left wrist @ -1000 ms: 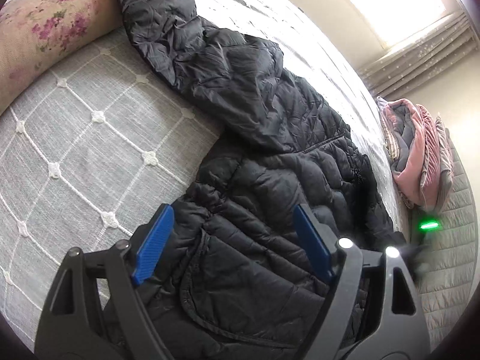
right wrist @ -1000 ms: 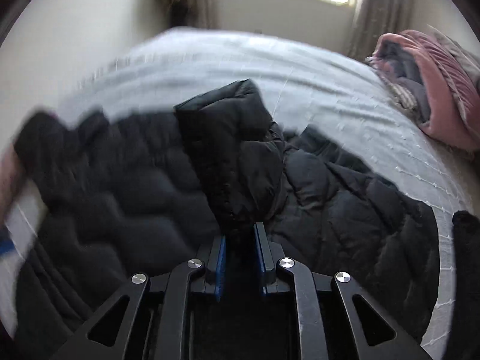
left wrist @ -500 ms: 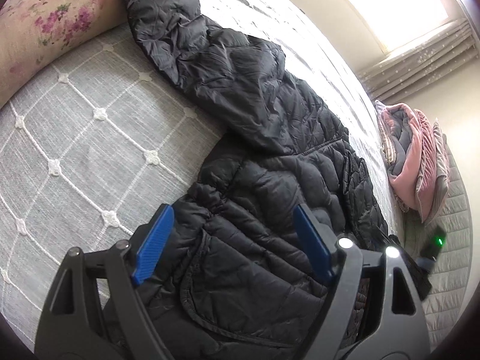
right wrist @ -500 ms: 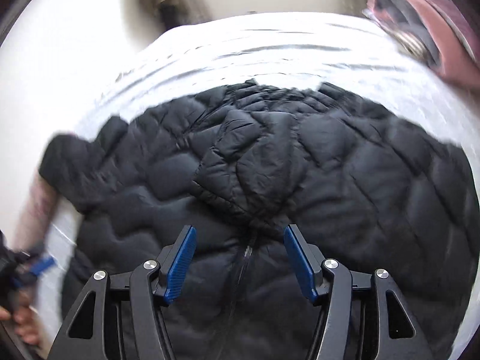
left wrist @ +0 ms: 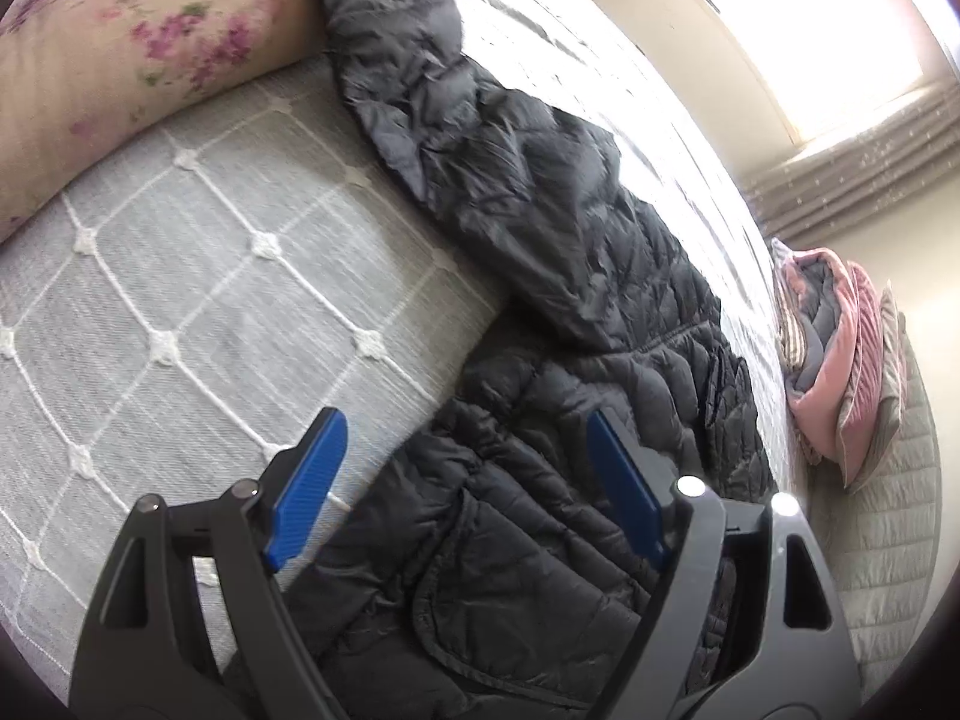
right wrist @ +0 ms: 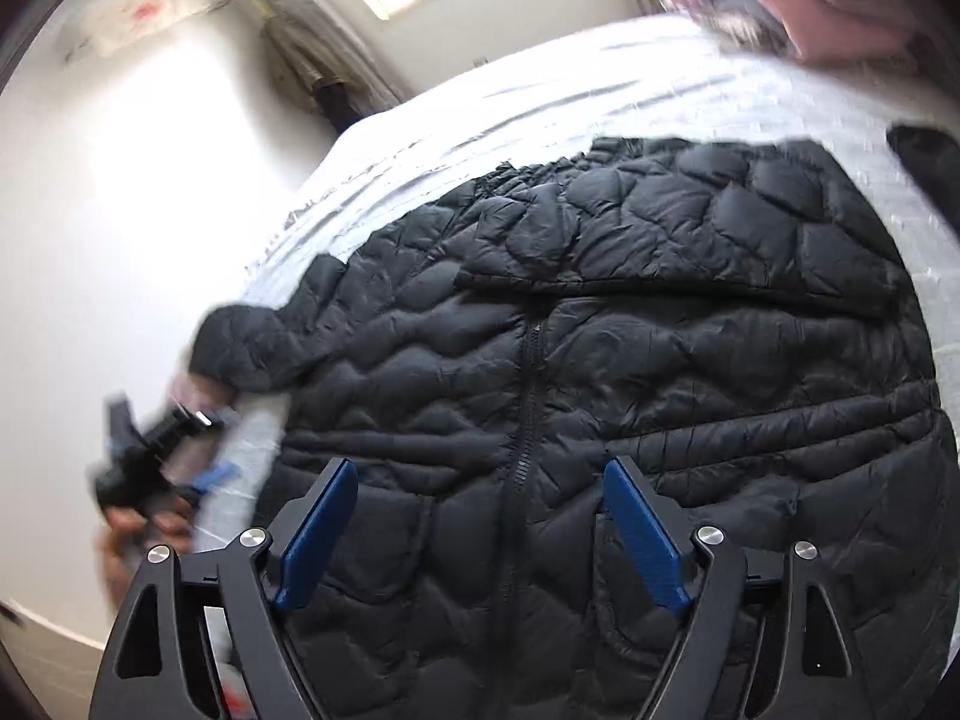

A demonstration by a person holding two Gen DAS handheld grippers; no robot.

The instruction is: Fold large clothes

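A black quilted puffer jacket (right wrist: 630, 360) lies flat on the bed, zipper up the middle, one sleeve folded across the chest. In the left wrist view the jacket (left wrist: 570, 312) stretches from lower right to its outstretched sleeve at the top. My left gripper (left wrist: 462, 468) is open and empty, low over the jacket's edge. My right gripper (right wrist: 480, 516) is open and empty above the jacket's lower front. The left gripper also shows blurred in the right wrist view (right wrist: 150, 468), at the jacket's left side.
A grey bedspread (left wrist: 210, 312) with a white diamond pattern covers the bed. A floral pillow (left wrist: 120, 60) lies at the top left. A pile of pink and grey bedding (left wrist: 840, 360) sits at the bed's far right, near the window and curtains.
My right gripper has let go of the sleeve, which now lies folded across the chest, and has drawn back toward the hem. My left gripper has stayed open, shifting slightly.
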